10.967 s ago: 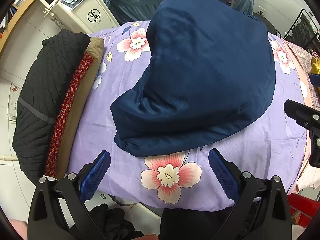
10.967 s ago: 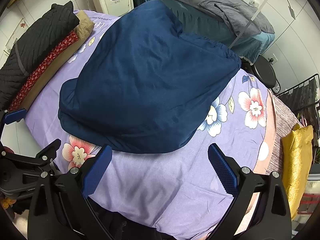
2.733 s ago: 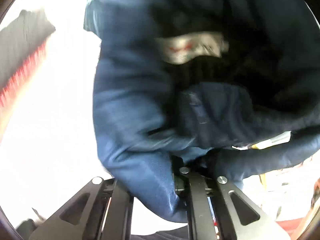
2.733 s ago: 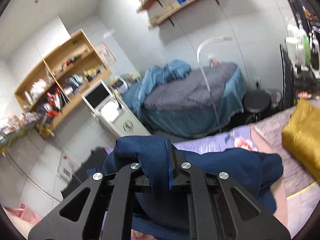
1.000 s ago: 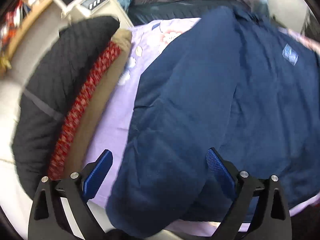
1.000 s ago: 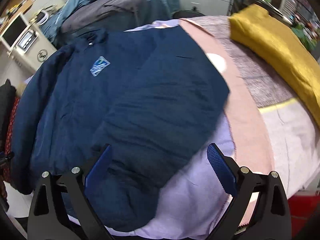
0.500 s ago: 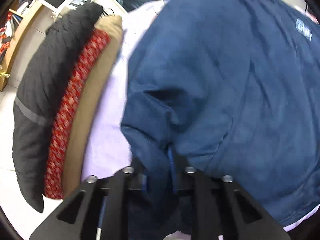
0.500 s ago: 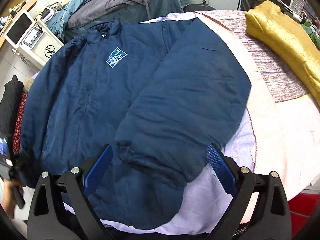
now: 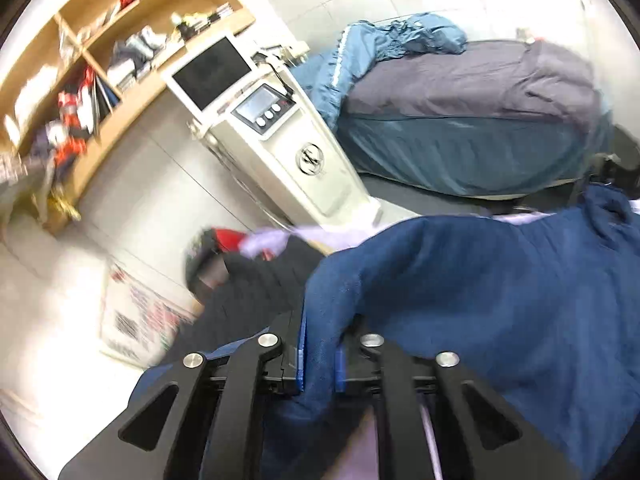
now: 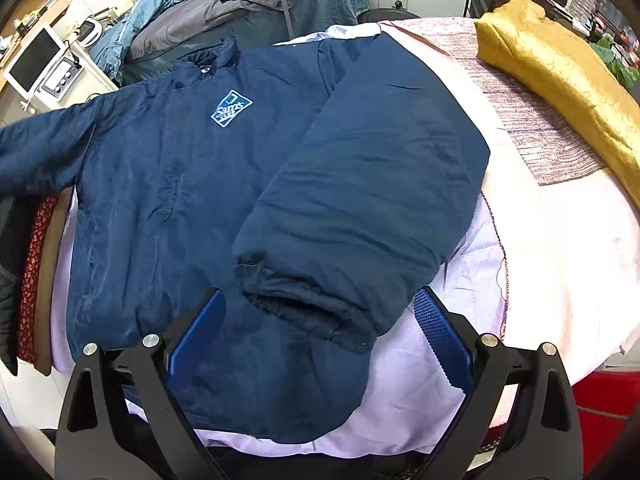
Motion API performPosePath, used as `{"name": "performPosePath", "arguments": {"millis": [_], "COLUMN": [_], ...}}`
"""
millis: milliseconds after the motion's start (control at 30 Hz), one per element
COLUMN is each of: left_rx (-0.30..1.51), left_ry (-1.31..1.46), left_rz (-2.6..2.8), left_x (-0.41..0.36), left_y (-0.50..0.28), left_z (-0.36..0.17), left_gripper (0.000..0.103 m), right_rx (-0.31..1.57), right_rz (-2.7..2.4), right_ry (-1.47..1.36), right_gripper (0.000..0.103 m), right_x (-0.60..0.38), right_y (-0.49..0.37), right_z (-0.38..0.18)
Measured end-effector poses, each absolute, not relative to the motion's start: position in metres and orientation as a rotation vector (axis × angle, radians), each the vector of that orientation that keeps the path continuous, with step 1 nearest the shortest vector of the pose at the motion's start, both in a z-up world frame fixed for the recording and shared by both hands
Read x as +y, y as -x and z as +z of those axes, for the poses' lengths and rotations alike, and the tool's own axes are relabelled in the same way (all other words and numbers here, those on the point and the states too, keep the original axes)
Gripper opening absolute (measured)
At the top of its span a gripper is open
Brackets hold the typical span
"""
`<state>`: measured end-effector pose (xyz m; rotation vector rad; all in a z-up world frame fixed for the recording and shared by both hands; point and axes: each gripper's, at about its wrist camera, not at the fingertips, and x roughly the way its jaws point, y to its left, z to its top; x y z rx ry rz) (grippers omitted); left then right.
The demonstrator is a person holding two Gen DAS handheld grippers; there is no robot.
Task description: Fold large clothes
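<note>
A large navy blue jacket [image 10: 192, 168] with a light blue chest logo lies front up on the lilac sheet [image 10: 408, 392]. Its right sleeve [image 10: 360, 208] is folded down over the body, cuff toward me. My right gripper [image 10: 320, 340] is open and empty, its jaws either side of that cuff, above it. My left gripper [image 9: 319, 354] is shut on the jacket's left sleeve [image 9: 460, 280] and holds it lifted; in the right wrist view that sleeve [image 10: 36, 156] stretches out to the left.
A stack of folded clothes, black, red and tan [image 10: 32, 264], lies along the bed's left edge. A yellow cloth [image 10: 560, 76] and a grey knit piece [image 10: 532, 120] lie at the right. A white machine with a screen [image 9: 264, 132] and another bed [image 9: 472, 128] stand behind.
My left gripper has lifted the sleeve it closed on and tilted up toward the room. The sleeve is now stretched out to the left. My right gripper stays open over the cuff.
</note>
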<state>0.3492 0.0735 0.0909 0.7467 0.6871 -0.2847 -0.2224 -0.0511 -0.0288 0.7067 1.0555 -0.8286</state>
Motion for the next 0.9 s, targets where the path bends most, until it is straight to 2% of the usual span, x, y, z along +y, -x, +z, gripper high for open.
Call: {"name": "performPosePath", "arguments": {"millis": [33, 67, 100, 133, 200, 267, 333, 400, 500, 633, 800, 900], "left_rx": [0.695, 0.693, 0.687, 0.681, 0.671, 0.666, 0.672, 0.685, 0.646, 0.612, 0.769, 0.874], "left_ry": [-0.77, -0.791, -0.795, -0.792, -0.773, -0.722, -0.628, -0.545, -0.54, -0.605, -0.619, -0.659], "left_rz": [-0.258, -0.212, -0.175, -0.149, -0.079, -0.003, 0.043, 0.003, -0.09, -0.246, -0.417, -0.437], "left_x": [0.065, 0.056, 0.05, 0.047, 0.044, 0.05, 0.061, 0.068, 0.071, 0.071, 0.077, 0.082], "left_y": [-0.364, -0.379, -0.391, -0.402, -0.422, -0.437, -0.444, -0.435, -0.4, -0.33, -0.246, -0.207], "left_z": [0.085, 0.076, 0.069, 0.066, 0.064, 0.07, 0.084, 0.097, 0.106, 0.096, 0.043, -0.001], "left_gripper": [0.036, 0.046, 0.065, 0.077, 0.09, 0.091, 0.097, 0.097, 0.097, 0.097, 0.097, 0.097], "right_rx": [1.051, 1.049, 1.047, 1.048, 1.051, 1.055, 1.064, 1.088, 1.142, 1.288, 1.442, 1.486], "right_rz": [-0.838, -0.847, -0.863, -0.88, -0.913, -0.934, -0.938, -0.926, -0.883, -0.838, -0.778, -0.782], "right_ry": [-0.7, -0.697, -0.69, -0.685, -0.675, -0.672, -0.666, -0.643, -0.542, -0.227, -0.032, -0.068], "right_gripper": [0.094, 0.094, 0.094, 0.094, 0.094, 0.094, 0.094, 0.094, 0.094, 0.094, 0.075, 0.047], "right_x": [-0.049, -0.047, -0.045, -0.044, -0.04, -0.036, -0.032, -0.029, -0.023, -0.014, -0.016, -0.03], "right_y": [0.222, 0.222, 0.224, 0.226, 0.231, 0.238, 0.242, 0.24, 0.224, 0.189, 0.173, 0.176], "right_z": [-0.026, -0.025, -0.024, -0.023, -0.022, -0.022, -0.024, -0.028, -0.034, -0.051, -0.088, -0.103]}}
